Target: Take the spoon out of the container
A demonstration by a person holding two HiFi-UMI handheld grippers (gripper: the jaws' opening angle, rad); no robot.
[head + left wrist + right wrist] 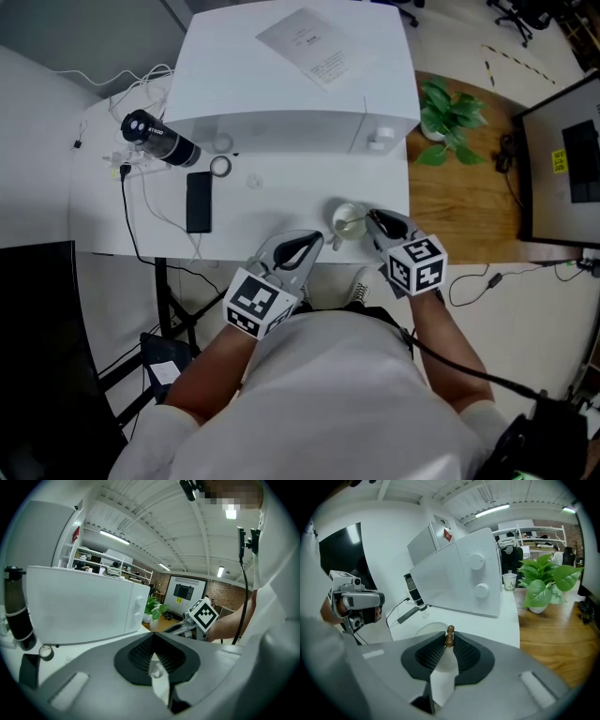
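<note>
A small clear container stands near the front edge of the white table; its rim shows just beyond the right jaws. My right gripper is at the container's right side. In the right gripper view, my right gripper is shut on the brown beaded end of the spoon handle. The spoon's bowl is hidden. My left gripper hovers at the table's front edge, left of the container, its jaws shut with nothing between them.
A white microwave fills the back of the table. A black bottle, a tape roll, a black phone and cables lie at the left. A potted plant stands on the wooden surface to the right.
</note>
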